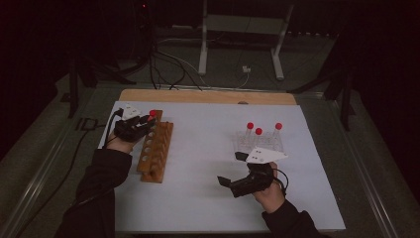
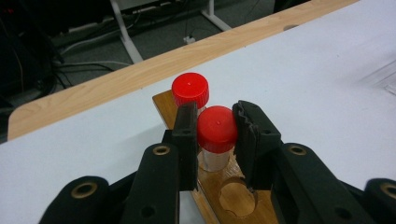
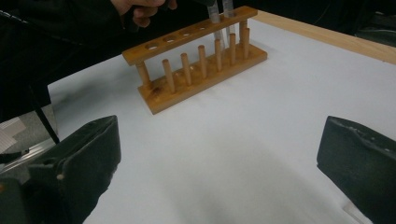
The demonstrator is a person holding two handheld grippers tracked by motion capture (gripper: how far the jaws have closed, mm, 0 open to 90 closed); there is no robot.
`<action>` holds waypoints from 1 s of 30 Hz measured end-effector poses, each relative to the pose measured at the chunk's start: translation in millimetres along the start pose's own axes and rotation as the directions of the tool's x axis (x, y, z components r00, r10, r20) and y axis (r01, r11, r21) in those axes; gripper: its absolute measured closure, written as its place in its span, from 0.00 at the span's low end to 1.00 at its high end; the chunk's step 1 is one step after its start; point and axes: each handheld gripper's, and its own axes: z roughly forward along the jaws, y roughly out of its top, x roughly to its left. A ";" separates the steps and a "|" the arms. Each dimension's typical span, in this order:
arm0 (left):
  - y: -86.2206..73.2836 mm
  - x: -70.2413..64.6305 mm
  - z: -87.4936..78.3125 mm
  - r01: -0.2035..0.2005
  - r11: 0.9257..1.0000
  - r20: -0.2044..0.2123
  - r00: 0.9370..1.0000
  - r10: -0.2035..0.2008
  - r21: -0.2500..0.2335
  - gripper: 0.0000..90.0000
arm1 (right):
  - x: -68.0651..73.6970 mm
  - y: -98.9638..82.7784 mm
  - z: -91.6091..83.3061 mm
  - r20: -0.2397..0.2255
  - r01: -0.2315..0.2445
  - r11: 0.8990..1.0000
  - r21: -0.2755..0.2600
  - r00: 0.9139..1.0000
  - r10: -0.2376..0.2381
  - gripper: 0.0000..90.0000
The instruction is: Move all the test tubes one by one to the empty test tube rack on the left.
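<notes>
A wooden tube rack (image 1: 157, 148) lies at the table's left. In the left gripper view, my left gripper (image 2: 215, 140) is shut on a red-capped tube (image 2: 217, 128) that stands upright at the rack's (image 2: 208, 186) second hole from the far end. Another red-capped tube (image 2: 190, 89) stands in the end hole just behind it. From above, the left gripper (image 1: 147, 119) sits over the rack's far end. My right gripper (image 1: 231, 168) hovers over the table's right half, open, with nothing between its jaws. The right gripper view (image 3: 215, 163) looks across at the rack (image 3: 196, 60).
A clear plastic rack (image 1: 260, 144) with three red-capped tubes (image 1: 258, 131) stands at the right, just beyond the right gripper. White paper (image 1: 208, 148) covers the table, with a wooden edge (image 1: 208, 96) at the back. Several rack holes (image 2: 238, 200) are empty.
</notes>
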 end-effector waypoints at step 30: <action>-31.1 -54.3 -68.6 -0.003 0.996 0.272 0.962 0.027 -0.087 0.02 | -23.8 16.3 -33.9 0.141 0.010 0.998 -0.062 0.990 -0.001 0.00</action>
